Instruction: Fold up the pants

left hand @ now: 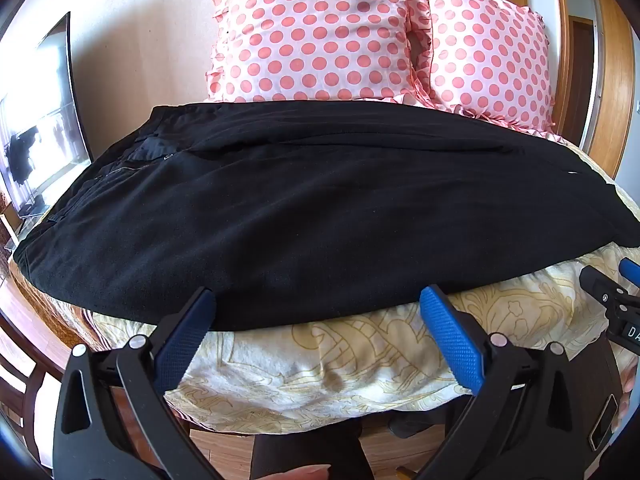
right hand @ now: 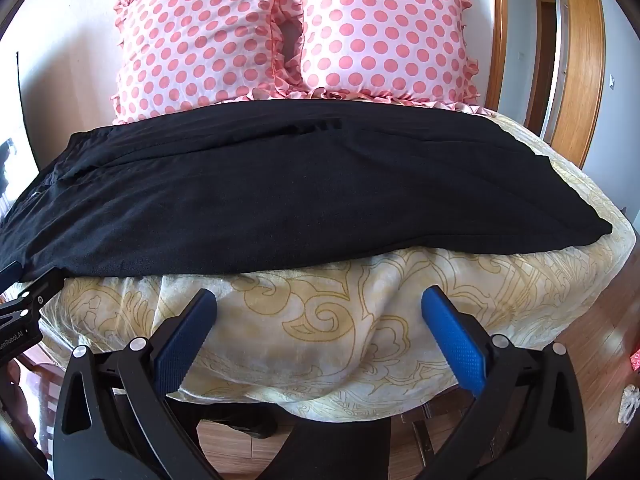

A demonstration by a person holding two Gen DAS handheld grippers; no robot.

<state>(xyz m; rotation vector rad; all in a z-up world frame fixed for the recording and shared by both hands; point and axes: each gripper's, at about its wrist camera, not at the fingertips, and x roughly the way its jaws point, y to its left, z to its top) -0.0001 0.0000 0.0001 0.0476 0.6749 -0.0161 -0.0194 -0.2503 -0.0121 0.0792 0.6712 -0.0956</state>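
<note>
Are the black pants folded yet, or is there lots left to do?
Partly, it seems. Done: the black fabric pants lie flat across the cream patterned bedspread, apparently one leg laid over the other. In hand: nothing; the left gripper and right gripper are both open, pointing at the near edge. Left: folding the long pants shorter, waist end toward hem.
</note>
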